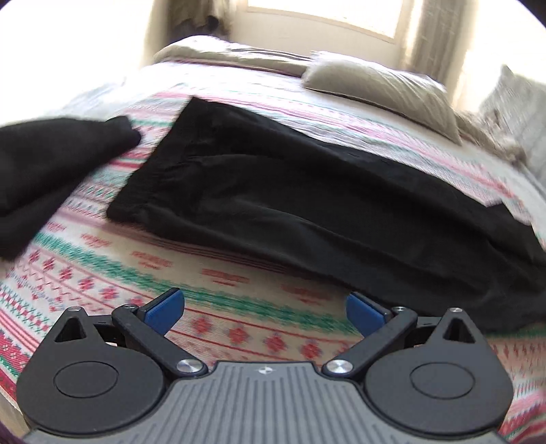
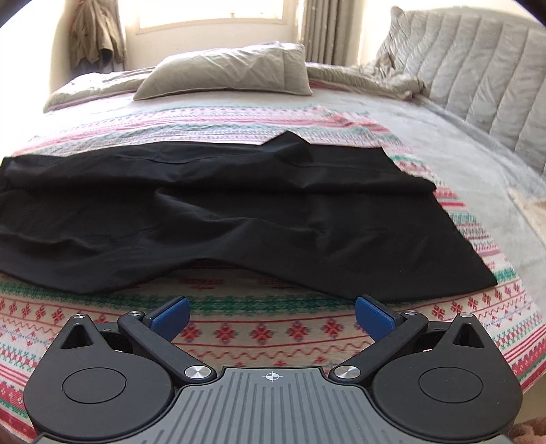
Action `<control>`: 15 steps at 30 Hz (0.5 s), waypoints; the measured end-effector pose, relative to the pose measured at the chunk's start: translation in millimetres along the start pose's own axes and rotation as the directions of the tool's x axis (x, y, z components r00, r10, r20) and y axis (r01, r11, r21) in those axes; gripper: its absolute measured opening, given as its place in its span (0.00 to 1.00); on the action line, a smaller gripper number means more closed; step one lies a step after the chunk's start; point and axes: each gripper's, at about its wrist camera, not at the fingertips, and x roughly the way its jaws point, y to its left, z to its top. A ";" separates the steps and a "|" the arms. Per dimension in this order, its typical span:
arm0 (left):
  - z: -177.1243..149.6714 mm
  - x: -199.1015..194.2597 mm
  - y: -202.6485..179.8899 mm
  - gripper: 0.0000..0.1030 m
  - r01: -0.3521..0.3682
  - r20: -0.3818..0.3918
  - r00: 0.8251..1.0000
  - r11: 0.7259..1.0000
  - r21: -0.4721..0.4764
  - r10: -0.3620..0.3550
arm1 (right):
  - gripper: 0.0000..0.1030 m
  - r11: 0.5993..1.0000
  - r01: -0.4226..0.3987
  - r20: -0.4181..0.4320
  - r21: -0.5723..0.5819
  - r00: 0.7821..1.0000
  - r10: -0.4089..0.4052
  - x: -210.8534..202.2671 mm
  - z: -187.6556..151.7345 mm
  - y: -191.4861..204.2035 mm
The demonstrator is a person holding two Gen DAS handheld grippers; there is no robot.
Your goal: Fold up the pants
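A wide bed fills both views, covered by a patterned blanket (image 2: pixel 259 331) in red, green and pink bands, and stretched across it lie the black pants (image 2: pixel 218 218), spread flat and long from left to right, one leg layered over the other, rumpled with soft creases. From the left wrist view the pants (image 1: pixel 307 205) run diagonally, their squared end up at the left and the rest sweeping off to the lower right. Beside that end, well over on the left, sits another black cloth (image 1: pixel 51 164), blurred, apart from the pants with a strip of blanket showing between them. Farther back a grey pillow (image 2: pixel 232 71) rests near the far edge under a bright window (image 2: pixel 211 12), and a quilted grey headboard (image 2: pixel 477 75) stands along the right side. Now down to the tools: the left gripper (image 1: pixel 264 312) hangs over bare blanket just short of the pants' near edge, jaws spread wide, blue pads (image 1: pixel 163 312) holding nothing. The right gripper (image 2: pixel 271 316) hovers the same way, jaws parted wide and empty, just in front of the near hem.
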 end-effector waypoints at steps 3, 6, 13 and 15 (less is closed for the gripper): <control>9.9 7.3 36.3 1.00 0.010 0.011 1.000 0.994 -0.113 -0.009 | 0.99 0.998 -0.008 -0.021 0.065 1.000 0.009 10.1 3.0 -25.2; 15.6 18.3 68.2 0.99 0.045 0.006 0.999 0.969 -0.241 -0.045 | 0.98 0.992 0.009 -0.032 0.126 0.999 -0.005 18.1 3.1 -47.7; 25.4 46.0 112.7 0.79 0.128 0.063 0.992 0.884 -0.449 -0.112 | 0.91 0.936 -0.010 -0.048 0.353 0.998 0.029 28.7 -6.0 -101.8; 28.5 49.4 115.3 0.71 0.153 0.083 0.988 0.872 -0.464 -0.129 | 0.88 0.921 0.004 -0.047 0.388 0.999 0.016 30.2 -10.1 -111.6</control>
